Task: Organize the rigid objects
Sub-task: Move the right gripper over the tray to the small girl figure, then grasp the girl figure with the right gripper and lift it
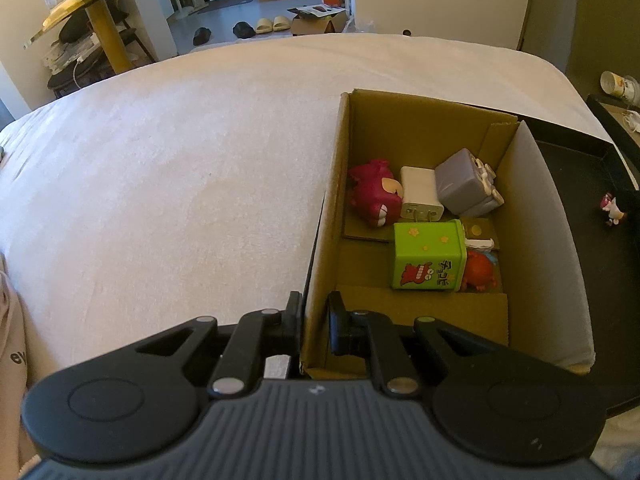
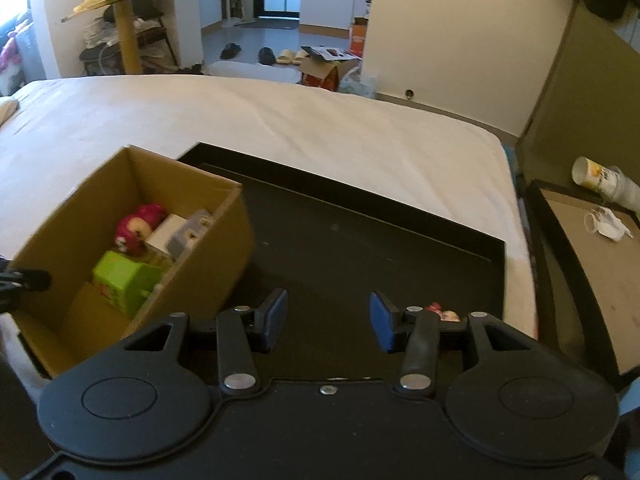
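My left gripper (image 1: 314, 322) pinches the near wall of the open brown cardboard box (image 1: 416, 120), lower centre of frame. Inside lie a green printed tin (image 1: 428, 256) and a white charger plug (image 1: 420, 192). My right gripper (image 2: 328, 322) hangs above the black tray (image 2: 360, 240), jaws spread.

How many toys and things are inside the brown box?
5 show: pink figure far left, white charger beside it, purple block far right, green tin nearer, red toy half hidden behind it. More may hide.

A brown cardboard box (image 1: 400, 128) holds a green tin (image 1: 428, 256) lying sideways, white charger (image 1: 420, 194), pink toy (image 1: 374, 196).
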### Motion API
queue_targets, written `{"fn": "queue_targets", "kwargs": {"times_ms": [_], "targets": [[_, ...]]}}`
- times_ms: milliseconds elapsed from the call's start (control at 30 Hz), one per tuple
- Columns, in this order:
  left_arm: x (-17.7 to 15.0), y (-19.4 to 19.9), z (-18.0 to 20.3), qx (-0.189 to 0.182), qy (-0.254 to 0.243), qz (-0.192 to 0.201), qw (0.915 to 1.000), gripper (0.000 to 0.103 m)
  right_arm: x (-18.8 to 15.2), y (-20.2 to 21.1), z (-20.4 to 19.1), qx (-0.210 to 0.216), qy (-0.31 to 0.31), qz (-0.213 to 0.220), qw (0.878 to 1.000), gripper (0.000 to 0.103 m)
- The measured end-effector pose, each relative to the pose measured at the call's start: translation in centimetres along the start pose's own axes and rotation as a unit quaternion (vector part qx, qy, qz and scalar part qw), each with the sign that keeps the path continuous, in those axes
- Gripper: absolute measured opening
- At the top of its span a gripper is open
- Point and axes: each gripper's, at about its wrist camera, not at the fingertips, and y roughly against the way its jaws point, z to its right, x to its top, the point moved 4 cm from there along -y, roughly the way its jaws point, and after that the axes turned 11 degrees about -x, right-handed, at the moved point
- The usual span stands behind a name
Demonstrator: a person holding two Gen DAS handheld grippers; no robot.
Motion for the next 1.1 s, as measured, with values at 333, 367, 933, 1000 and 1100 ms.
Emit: {"fn": "queue_targets", "kwargs": {"times_ms": [333,367,933,1000,1100], "targets": [[0.0,0.1,0.2,0.007,-0.004,0.0,1.0,0.012,-1.8,-1.9,3.0,-0.02,0.004,-0.005,1.0,0.056],[0.0,0.1,0.2,0.007,-0.005,0.0,1.0,0.012,-1.9,-2.1,3.3,-0.02,0.01,-0.005,1.0,0.056],[0.0,0.0,0.1,0.011,-0.003,0.001,0.9999,0.013,-2.2,-7.4,6.0,-0.037,0.01,0.005,0.999,0.066],[0.0,0.0,0.1,0.011,-0.003,0.0,0.9999,0.013,-2.4,-7.9,6.2,-0.048,0.011,0.003,0.999,0.067],[0.0,0.0,0.1,0.013,-0.005,0.0,0.9999,0.013,-2.6,-8.6,6.6,-0.064,0.006,-0.005,0.998,0.067]]}}
